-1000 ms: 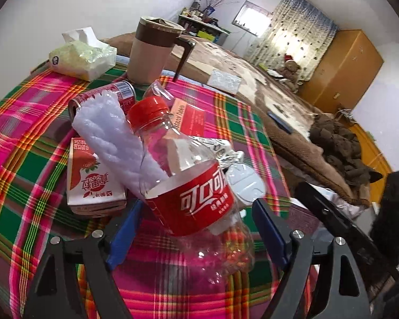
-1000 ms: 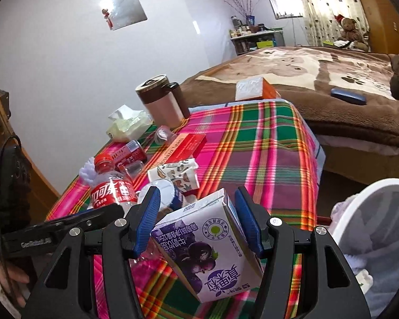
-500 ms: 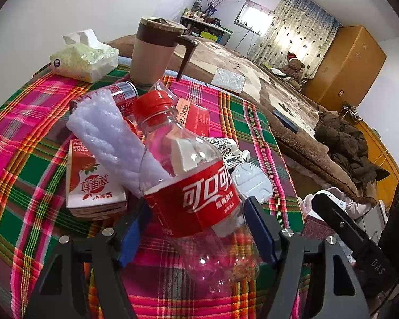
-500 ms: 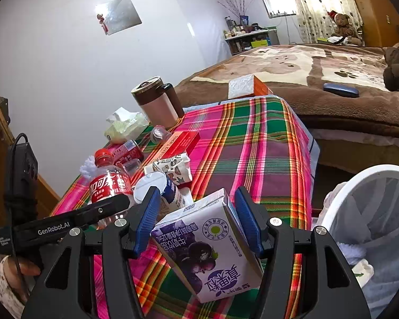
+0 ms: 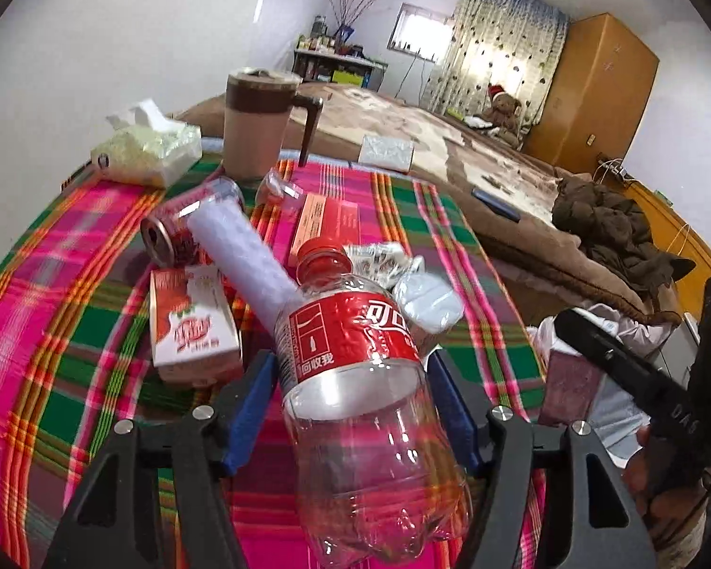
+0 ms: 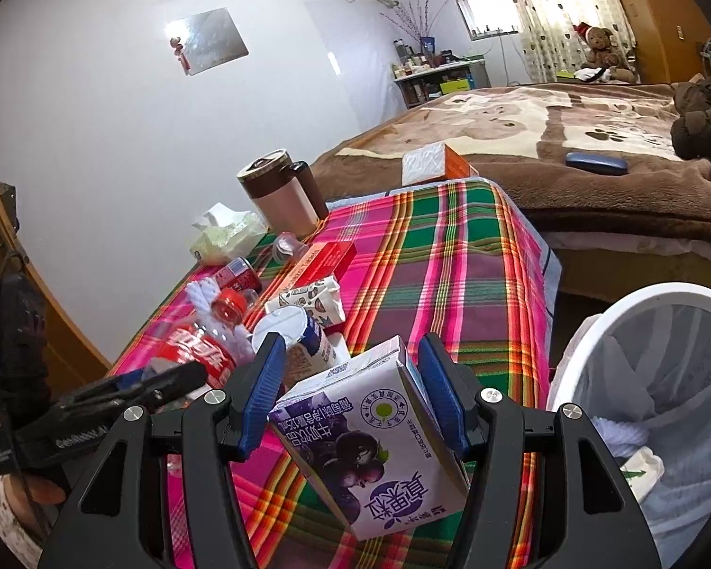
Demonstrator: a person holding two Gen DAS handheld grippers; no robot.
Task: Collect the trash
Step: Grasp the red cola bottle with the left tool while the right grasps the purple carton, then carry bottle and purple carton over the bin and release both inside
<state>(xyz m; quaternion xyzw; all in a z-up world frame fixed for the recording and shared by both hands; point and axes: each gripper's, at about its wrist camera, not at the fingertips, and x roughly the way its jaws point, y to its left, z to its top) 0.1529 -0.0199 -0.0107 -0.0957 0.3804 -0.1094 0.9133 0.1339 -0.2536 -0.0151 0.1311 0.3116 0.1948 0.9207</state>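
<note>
The trash collection is partway through, by the look of it. The white mesh bin (image 6: 649,360) beside the surface (image 6: 450,246) already holds some crumpled white scraps, and each claw carries one piece, yet much litter is left on the plaid cloth.

The left claw (image 5: 350,408) has just been closing its jaws and now pinches the empty cola bottle (image 5: 355,360) across its labelled body; the red cap points away from the camera and the clear base juts toward it, tilted. The bottle seems lifted clear of the pile, though the contact underneath is hard to judge.

The right claw (image 6: 350,384) grips the purple juice carton (image 6: 365,445) between its blue pads, the carton hanging tilted over the near edge of the surface, with the bin just to its right. Dropping it there is likely the next move.

Still lying on the surface are a strawberry milk carton (image 5: 189,322), a soda can (image 5: 175,223), a white foam roll (image 5: 241,256), a red box (image 5: 327,218), a crumpled paper cup (image 5: 384,261) and a white lidded tub (image 5: 426,298), clustered just beyond the left claw.
</note>
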